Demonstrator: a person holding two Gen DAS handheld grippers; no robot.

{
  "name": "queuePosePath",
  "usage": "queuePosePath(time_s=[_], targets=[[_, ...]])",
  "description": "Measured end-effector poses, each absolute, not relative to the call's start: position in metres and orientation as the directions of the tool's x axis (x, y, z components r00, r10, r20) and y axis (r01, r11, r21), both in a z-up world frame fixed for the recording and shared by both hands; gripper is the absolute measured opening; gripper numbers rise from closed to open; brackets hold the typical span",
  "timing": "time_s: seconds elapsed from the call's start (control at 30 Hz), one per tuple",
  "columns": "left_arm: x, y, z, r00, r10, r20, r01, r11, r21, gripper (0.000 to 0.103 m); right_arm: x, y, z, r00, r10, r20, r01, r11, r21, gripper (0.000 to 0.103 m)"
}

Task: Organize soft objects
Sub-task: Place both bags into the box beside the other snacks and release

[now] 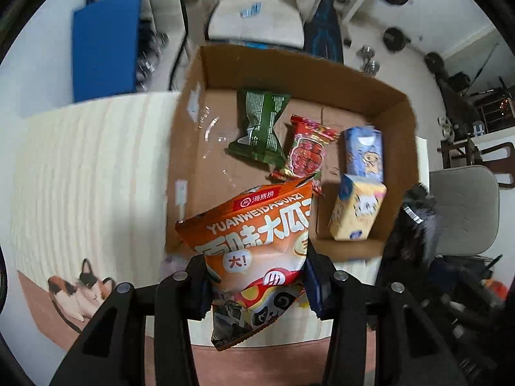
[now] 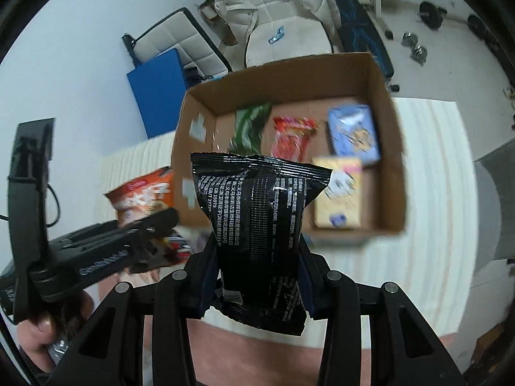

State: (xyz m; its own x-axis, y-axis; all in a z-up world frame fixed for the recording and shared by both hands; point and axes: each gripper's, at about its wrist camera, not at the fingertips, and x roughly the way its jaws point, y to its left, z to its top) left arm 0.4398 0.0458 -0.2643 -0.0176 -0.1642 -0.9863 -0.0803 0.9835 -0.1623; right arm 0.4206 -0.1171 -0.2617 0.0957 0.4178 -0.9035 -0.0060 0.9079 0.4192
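My left gripper (image 1: pixel 257 284) is shut on an orange snack bag (image 1: pixel 257 244) and holds it over the near edge of a cardboard box (image 1: pixel 309 70). My right gripper (image 2: pixel 257 276) is shut on a black snack bag (image 2: pixel 260 225), held in front of the box (image 2: pixel 391 160). Inside the box lie a green packet (image 1: pixel 259 125), a red packet (image 1: pixel 304 152), a blue pack (image 1: pixel 363 154) and a yellow pack (image 1: pixel 357 212). The left gripper with its orange bag (image 2: pixel 145 197) shows at the left of the right wrist view.
The box stands on a cream striped mat (image 1: pixel 90 167) over a table with a cat picture (image 1: pixel 80 286). A blue panel (image 1: pixel 104 45), a white chair (image 1: pixel 257 22) and a grey chair (image 1: pixel 466 209) stand around.
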Motion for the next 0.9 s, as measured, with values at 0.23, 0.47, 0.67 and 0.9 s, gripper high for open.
queuePosePath(time_s=[0.23, 0.47, 0.67, 0.9], targets=[[0.481, 0.049, -0.331, -0.246, -0.108, -0.963, -0.068, 0.993, -0.094, 0.043, 0.463, -0.092, -0.337, -0.075, 0.418, -0.906, 0.128, 0.905, 0.407, 0.046], [0.479, 0.041, -0.385, -0.415, -0.19, -0.89, -0.108, 0.981, -0.159, 0.043, 0.472, -0.083, -0.394, -0.207, 0.365, -0.907, 0.158, 0.928, 0.338, 0.046], [0.475, 0.044, -0.413, -0.483, -0.187, -0.855, -0.116, 0.982, -0.149, 0.044, 0.476, -0.074, -0.42, -0.293, 0.341, -0.893, 0.138, 0.94, 0.313, 0.047], [0.46, 0.063, -0.417, -0.513, -0.248, -0.822, -0.208, 0.965, -0.161, 0.062, 0.475, -0.059, -0.42, -0.327, 0.256, -0.91, 0.043, 0.966, 0.257, 0.075]])
